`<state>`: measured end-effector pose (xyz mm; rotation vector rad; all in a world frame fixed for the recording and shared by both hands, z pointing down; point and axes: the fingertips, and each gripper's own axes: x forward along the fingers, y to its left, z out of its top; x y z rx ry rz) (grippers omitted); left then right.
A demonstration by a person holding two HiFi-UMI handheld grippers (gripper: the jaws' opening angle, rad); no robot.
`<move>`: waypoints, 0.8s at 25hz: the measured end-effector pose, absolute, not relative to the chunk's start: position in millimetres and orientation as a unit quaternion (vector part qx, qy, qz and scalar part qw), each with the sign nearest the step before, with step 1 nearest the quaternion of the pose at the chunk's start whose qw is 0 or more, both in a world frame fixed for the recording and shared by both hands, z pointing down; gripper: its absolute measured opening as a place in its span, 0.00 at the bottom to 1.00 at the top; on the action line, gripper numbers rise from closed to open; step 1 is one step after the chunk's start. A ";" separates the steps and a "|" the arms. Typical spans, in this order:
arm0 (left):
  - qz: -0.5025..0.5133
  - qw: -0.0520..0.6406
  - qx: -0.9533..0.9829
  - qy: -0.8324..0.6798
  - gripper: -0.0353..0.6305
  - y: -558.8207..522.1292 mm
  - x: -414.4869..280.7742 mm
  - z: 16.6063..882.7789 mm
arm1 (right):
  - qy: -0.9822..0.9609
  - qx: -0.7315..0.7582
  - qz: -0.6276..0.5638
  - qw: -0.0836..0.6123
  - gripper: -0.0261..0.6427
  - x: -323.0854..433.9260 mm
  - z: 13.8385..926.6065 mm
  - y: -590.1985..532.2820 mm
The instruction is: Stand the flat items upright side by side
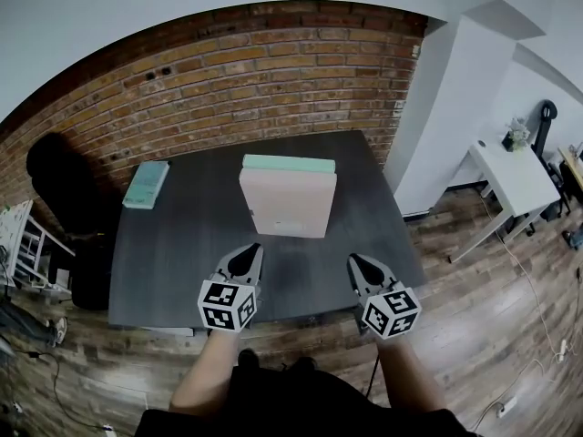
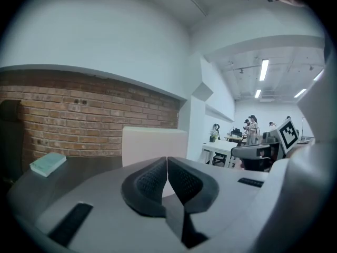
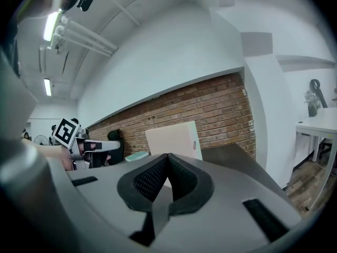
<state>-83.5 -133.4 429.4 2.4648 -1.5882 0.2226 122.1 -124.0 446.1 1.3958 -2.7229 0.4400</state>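
While left gripper (image 2: 167, 165) and right gripper (image 3: 168, 162) pinch ribbed fingers (image 2: 150, 182) together, rectangular boxes (image 1: 287, 203), perhaps cardboard, stand upright.

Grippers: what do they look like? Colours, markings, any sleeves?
The left gripper and right gripper match: light grey bodies and black tapered jaws with dimpled black pads. Each carries a white cube printed with black square markers. The forearms have no sleeves. The person wears a dark garment.
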 end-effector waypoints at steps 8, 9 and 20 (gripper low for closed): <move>0.078 0.064 0.842 -0.529 0.09 -146.6 -97.7 398.5 | -0.888 0.450 0.091 0.016 0.06 101.8 408.9 -133.3; 0.077 0.059 0.845 -0.526 0.09 -147.5 -100.2 394.4 | -0.888 0.451 0.090 0.016 0.06 98.7 405.1 -134.2; 0.054 -0.001 0.851 -0.522 0.08 -151.4 -136.1 355.3 | -0.866 0.499 0.003 0.020 0.06 70.8 346.9 -142.1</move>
